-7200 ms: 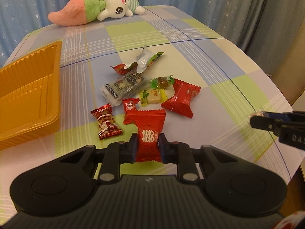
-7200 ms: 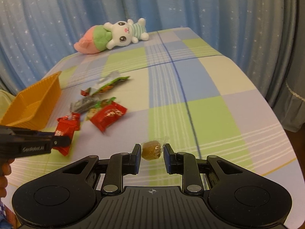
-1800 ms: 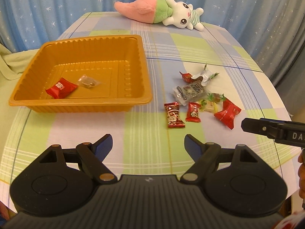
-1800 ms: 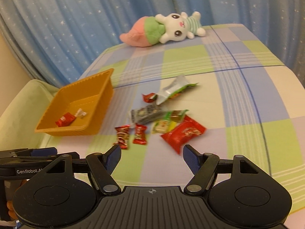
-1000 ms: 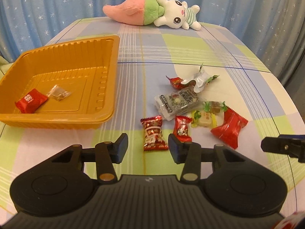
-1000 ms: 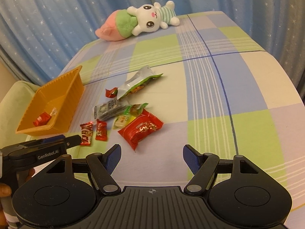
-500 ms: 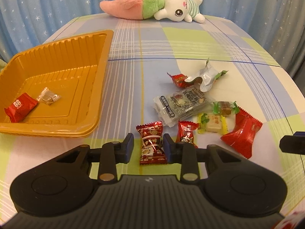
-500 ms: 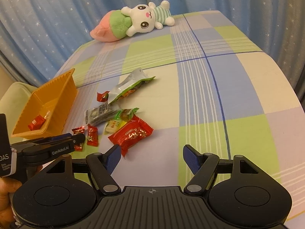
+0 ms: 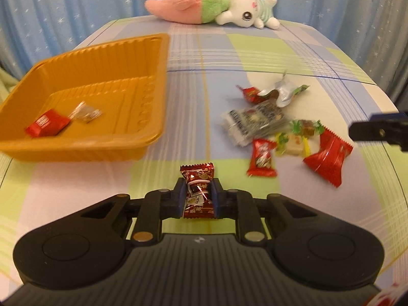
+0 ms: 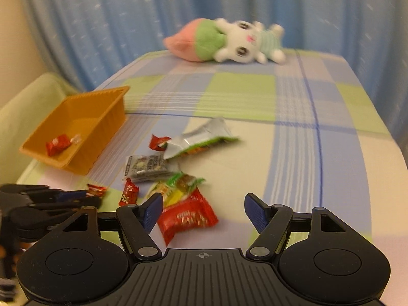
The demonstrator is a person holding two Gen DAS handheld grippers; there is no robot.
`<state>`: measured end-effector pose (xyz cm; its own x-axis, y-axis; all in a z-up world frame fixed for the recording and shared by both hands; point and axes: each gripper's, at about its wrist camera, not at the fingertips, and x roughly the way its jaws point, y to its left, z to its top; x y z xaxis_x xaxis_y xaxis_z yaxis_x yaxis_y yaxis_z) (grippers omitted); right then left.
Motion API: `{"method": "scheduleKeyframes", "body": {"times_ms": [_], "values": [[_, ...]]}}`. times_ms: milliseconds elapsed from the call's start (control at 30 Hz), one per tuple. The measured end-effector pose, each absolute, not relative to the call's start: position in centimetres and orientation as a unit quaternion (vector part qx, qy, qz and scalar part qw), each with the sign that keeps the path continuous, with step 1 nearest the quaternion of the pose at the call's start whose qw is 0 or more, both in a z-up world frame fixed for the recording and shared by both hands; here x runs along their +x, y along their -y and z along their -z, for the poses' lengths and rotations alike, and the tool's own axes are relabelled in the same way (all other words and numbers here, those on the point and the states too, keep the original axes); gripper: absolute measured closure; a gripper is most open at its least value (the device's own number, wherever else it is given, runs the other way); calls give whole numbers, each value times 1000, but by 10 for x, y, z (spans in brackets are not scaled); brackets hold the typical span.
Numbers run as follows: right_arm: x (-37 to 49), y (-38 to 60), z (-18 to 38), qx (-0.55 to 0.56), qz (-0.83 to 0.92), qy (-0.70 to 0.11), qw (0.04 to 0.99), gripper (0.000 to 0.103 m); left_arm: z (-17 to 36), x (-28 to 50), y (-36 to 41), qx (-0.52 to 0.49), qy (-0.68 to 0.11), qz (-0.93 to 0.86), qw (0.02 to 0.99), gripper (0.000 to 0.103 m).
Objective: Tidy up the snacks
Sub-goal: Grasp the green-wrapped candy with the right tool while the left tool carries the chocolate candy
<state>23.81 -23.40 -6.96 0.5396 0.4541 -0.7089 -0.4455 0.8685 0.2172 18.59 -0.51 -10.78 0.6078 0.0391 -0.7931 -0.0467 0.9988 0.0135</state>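
Note:
My left gripper [image 9: 197,199] is shut on a dark red candy [image 9: 197,190] and holds it just above the tablecloth. The orange tray [image 9: 153,137] stands ahead to the left, with a red packet [image 9: 47,127] and a small clear-wrapped candy [image 9: 85,113] inside. My right gripper [image 10: 204,213] is open and empty, right over a large red packet [image 10: 188,216]. The snack pile ahead holds a small red candy [image 10: 128,195], a grey packet [image 10: 146,165], green-wrapped candies [image 10: 178,183] and a torn silver-green wrapper [image 10: 201,137]. The left gripper also shows in the right wrist view [image 10: 84,195].
A plush rabbit in a pink carrot [image 9: 211,5] lies at the far end of the checked tablecloth [image 10: 293,140]. Blue curtains hang behind. A pale green cushion [image 10: 25,102] sits beyond the table's left edge. The right gripper's tip [image 9: 377,132] shows at the right of the left view.
My left gripper has shut on the dark red candy and pulled it left, away from the pile, toward the tray. My right gripper has moved left and closer over the large red packet, still open.

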Motion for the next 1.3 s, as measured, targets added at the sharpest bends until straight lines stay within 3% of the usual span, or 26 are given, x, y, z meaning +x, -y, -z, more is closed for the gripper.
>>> {"method": "scheduleKeyframes", "body": {"times_ms": [67,200,433,767,1067,1300], "values": [[244,227,73,-20,-280,-396,874,32,107,178,-2,-8,-444,-35,895,84],[256,215,84,-63,-319,-390,861,50,104,165,-20,-23,-449,-68,890,85],[272,197,100,-122,-351,-391,842,62,98,144,-50,-49,-452,-122,882,85],[282,177,114,-183,-386,-388,817,68,90,129,-70,-65,-447,-163,877,85],[279,166,116,-185,-388,-392,814,82,86,121,-81,-69,-442,-182,876,85],[269,172,104,-159,-378,-393,823,82,79,118,-89,-73,-432,-185,880,85]]}}
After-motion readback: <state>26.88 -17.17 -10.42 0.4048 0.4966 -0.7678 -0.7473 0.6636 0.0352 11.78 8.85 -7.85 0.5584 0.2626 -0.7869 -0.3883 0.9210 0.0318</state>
